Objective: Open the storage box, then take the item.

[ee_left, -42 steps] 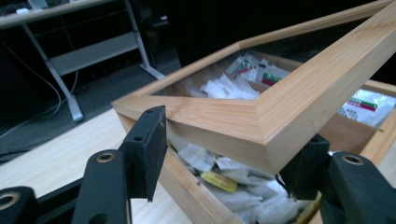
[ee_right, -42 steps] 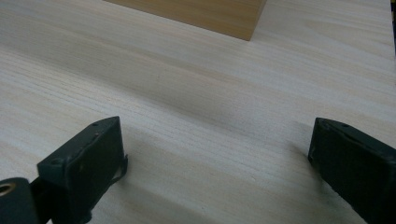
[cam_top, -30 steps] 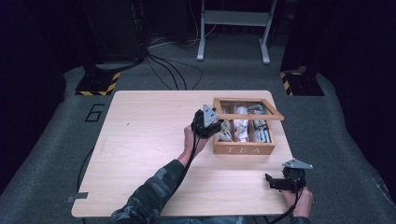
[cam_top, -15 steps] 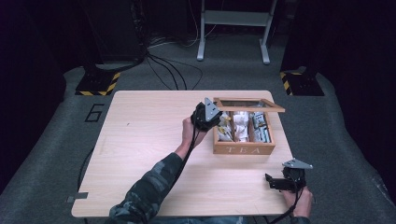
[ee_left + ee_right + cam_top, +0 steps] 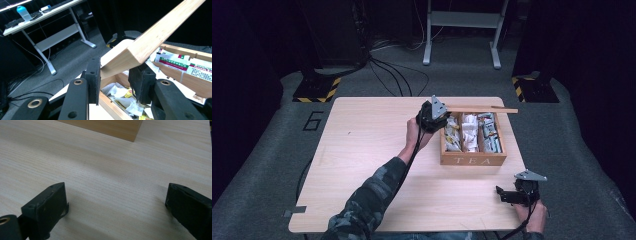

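Note:
A wooden box marked TEA stands on the right half of the table, with tea bags in three compartments. Its lid is swung up and shows edge-on above the far wall. My left gripper is at the lid's left corner. In the left gripper view its jaws are shut on the corner of the lid, above the tea bags. My right gripper rests near the table's front right edge, open with nothing between its jaws. A corner of the box lies ahead of it.
The table's left half is bare wood. Dark carpet surrounds the table, with cables and a white desk frame behind it. Yellow-black striped bases stand at the back corners.
The lid has swung up from nearly flat on the box to wide open, and my left gripper has gone up and back with it. The right gripper has stayed still.

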### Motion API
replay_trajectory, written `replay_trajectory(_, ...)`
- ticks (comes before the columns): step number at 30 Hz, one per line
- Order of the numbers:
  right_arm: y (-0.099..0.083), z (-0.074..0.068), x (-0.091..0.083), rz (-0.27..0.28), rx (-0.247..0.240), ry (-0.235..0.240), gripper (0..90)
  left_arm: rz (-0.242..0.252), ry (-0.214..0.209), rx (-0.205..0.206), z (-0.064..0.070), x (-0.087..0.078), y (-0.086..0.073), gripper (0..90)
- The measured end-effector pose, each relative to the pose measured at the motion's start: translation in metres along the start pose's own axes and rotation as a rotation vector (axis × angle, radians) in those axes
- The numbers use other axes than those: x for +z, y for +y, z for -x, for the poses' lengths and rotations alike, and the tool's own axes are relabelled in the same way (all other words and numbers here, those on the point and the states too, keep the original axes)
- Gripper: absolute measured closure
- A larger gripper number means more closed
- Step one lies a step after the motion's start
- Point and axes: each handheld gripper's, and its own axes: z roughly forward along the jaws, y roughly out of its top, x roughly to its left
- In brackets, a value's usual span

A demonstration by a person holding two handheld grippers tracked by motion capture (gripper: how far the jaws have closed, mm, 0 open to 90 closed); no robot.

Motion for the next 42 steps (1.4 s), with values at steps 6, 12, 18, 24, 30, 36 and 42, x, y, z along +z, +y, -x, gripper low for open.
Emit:
replay_trajectory(6, 0.0, 0.0, 0.0, 0.001, -0.002, 0.002, 3.5, -0.011, -0.011, -0.011, -0.008, 0.003, 0.009, 62.7)
replay_trajectory(12, 0.0, 0.001, 0.0, -0.001, -0.007, 0.001, 3.5, -0.017, -0.016, -0.027, -0.015, 0.007, 0.016, 62.9)
replay_trajectory(18, 0.0, 0.001, 0.0, -0.005, -0.007, 0.004, 3.5, -0.031, -0.019, -0.035, -0.023, 0.011, 0.024, 63.4)
replay_trajectory(24, 0.0, 0.001, 0.0, -0.001, -0.009, 0.002, 3.6, -0.044, -0.022, -0.027, -0.029, 0.014, 0.031, 64.0)
replay_trajectory(30, 0.0, 0.0, 0.0, -0.001, -0.006, 0.001, 3.7, -0.053, -0.018, -0.03, -0.031, 0.016, 0.034, 64.2)
replay_trajectory(36, 0.0, 0.001, -0.001, 0.001, -0.001, -0.018, 4.3, -0.048, -0.015, -0.039, -0.032, 0.017, 0.035, 64.2)
replay_trajectory(42, 0.002, 0.004, -0.005, 0.002, 0.05, 0.018, 5.9, -0.054, -0.011, -0.038, -0.03, 0.016, 0.035, 64.2)
